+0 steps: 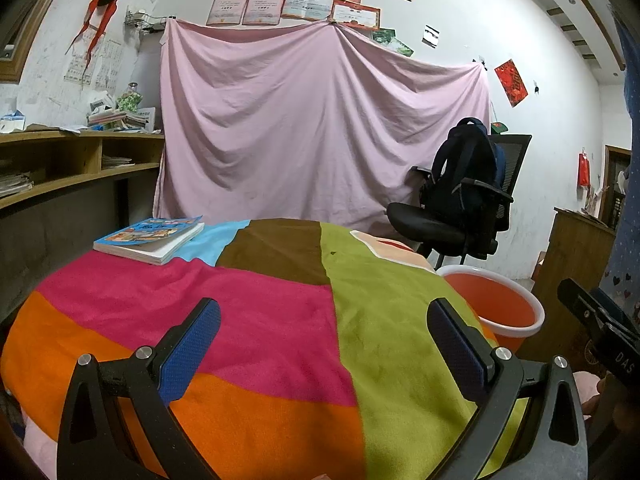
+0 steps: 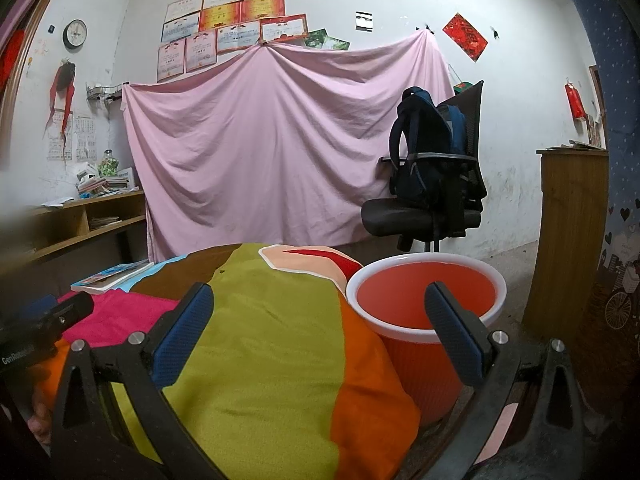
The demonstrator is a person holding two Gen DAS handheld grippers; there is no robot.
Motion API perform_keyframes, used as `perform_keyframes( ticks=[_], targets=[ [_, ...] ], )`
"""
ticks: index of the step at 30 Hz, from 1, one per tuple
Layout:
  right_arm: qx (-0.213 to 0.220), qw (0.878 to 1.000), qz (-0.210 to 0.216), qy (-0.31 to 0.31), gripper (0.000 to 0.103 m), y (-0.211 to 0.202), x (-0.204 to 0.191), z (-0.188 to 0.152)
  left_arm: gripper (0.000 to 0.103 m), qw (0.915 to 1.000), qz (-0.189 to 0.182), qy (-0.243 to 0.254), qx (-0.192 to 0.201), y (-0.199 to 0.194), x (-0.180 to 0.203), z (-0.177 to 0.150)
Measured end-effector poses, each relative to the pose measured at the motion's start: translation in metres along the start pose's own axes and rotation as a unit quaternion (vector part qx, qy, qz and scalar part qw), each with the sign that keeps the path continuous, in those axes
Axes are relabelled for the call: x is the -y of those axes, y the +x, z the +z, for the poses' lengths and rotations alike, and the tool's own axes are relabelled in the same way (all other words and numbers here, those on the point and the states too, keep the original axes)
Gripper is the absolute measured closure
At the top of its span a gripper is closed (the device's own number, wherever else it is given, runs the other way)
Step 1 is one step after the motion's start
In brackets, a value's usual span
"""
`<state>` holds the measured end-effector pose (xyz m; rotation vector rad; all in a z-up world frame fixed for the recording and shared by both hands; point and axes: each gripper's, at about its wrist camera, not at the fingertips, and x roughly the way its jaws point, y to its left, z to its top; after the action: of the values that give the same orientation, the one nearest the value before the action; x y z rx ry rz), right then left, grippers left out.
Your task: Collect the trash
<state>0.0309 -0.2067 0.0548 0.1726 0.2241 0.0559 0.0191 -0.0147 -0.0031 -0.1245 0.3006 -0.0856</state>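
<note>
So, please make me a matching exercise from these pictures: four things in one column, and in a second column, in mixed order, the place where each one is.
Things:
1. book
2. backpack
3. orange bin
4. wall clock

Places:
a. on the floor beside the blanket's right edge
b. high on the wall at the left
c. on the far left corner of the colourful blanket
d. on the seat of the black office chair

Pairs: 1-c, 2-d, 3-a, 4-b
</note>
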Motion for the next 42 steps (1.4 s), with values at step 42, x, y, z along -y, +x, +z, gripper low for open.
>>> perform_keyframes(
  ticks=[42],
  targets=[
    [-0.006, 1.000, -0.003, 0.009, 0.000, 0.0023, 0.0025, -0.0048, 0.002, 1.0000, 0.002, 0.000, 0.000, 0.0000, -0.0001, -0.0002]
  ],
)
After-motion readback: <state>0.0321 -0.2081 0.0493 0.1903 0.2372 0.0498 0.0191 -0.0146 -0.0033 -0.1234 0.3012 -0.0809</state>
